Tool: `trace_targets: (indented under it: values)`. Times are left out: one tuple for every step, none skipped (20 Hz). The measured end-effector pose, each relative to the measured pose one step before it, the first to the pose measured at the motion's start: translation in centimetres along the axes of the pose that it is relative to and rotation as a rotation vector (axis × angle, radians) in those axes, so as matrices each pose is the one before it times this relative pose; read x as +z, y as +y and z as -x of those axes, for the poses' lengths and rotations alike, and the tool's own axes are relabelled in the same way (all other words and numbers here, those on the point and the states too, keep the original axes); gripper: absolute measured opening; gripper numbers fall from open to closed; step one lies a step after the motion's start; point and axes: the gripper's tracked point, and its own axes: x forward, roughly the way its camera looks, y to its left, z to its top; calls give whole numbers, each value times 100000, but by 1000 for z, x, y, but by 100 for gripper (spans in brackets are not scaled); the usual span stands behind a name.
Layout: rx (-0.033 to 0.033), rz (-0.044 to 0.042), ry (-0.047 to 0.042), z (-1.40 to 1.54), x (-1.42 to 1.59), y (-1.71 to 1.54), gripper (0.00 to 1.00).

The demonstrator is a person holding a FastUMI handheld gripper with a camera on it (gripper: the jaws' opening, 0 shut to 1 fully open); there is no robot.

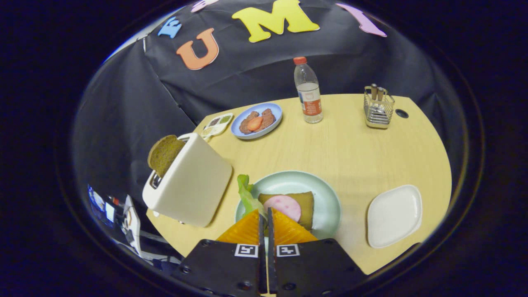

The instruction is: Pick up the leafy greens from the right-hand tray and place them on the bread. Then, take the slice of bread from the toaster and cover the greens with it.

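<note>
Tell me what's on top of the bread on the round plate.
A pink ham slice lies on the bread. The greens, pinched in the shut gripper, hang over the plate beside it. The jaws cover the bread's near edge.

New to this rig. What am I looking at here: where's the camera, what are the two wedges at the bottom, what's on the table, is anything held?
No robot arm: a person holds a two-finger gripper, and a fisheye camera riding on it looks forward along the fingers. Those are the wedges.

The fingers are pressed together on the leafy greens, held over the edge of a pale green plate. On that plate lies a bread slice with a pink round slice on top.

Beside the plate stands a white toaster with a dark bread slice sticking out. An empty white tray sits on the other side. Further back: a blue plate of food, a small condiment dish, a water bottle and a wire caddy.
</note>
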Motion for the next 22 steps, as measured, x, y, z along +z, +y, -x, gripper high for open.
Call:
trace_targets:
  values:
    - [-2934,2718,-393,235,160,-811,3]
    - [-3117,2583,131,-133,-68,-852,10]
    - [-1743,2380,-316,-94,-99,-438,17]
    - [-705,2402,-78,-11,-46,-229,20]
    - [-1193,2125,-299,-39,-10,-271,28]
    - [-376,1332,-770,-86,60,-174,37]
    - [-830,1125,-328,90,94,-216,48]
    - [-1217,1756,-1450,169,234,-223,59]
    - [-2114,2132,-1381,219,321,-400,63]
    - [-741,1098,-1626,302,328,-113,73]
    - [-643,541,-1567,501,366,19,79]
    - [-793,503,-1566,431,373,-160,89]
    - [-691,234,-2109,566,546,-170,93]
    - [-984,182,-2659,760,709,-157,97]
    - [-1088,211,-3352,741,818,-63,98]
    - [-1347,365,-3496,861,1001,-176,97]
    - [-1546,-4,-3289,870,977,-74,97]
    - [-1430,19,-3123,993,1031,-47,97]
    - [-1842,152,-2436,945,849,-67,97]
    - [-1173,-379,-2271,1084,966,122,97]
    - [-816,-902,-2408,1018,925,320,97]
    - [-634,-719,-2282,891,968,490,97]
